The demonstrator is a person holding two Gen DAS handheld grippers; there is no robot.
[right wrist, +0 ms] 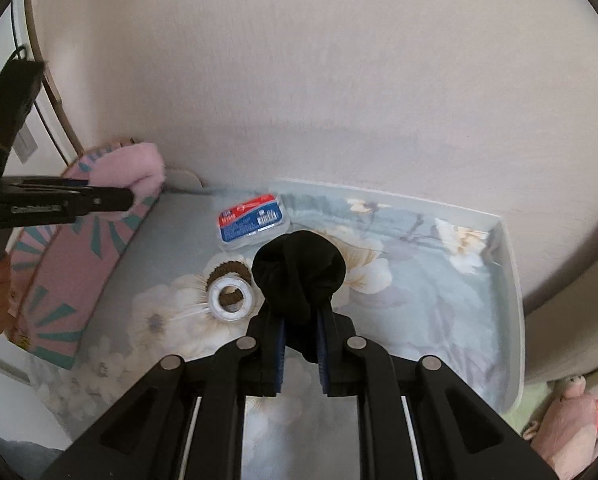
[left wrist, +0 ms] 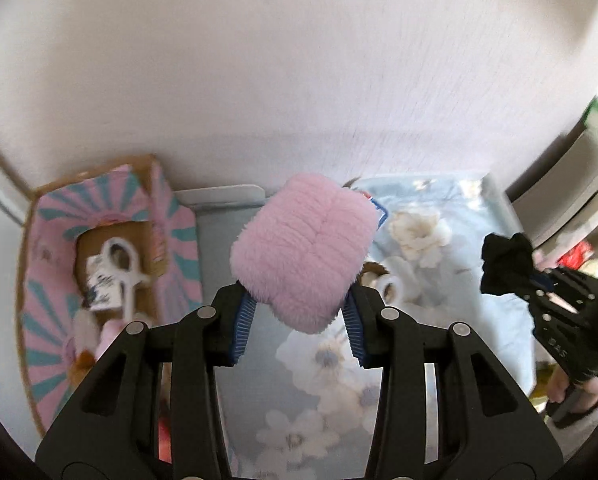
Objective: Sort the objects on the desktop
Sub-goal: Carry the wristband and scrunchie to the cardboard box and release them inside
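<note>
at the centre of your left wrist view, the left gripper (left wrist: 299, 312) pinches the pink fluffy pouch (left wrist: 305, 250) by its lower edge, lifted above the floral tray (left wrist: 495, 196). your right gripper (right wrist: 302, 344) is clamped on the black cloth bundle (right wrist: 297, 276), centre frame. the pouch is held only at its edge: a quick swing toward the striped box (left wrist: 111, 204) at left could let the fur slip free.
</note>
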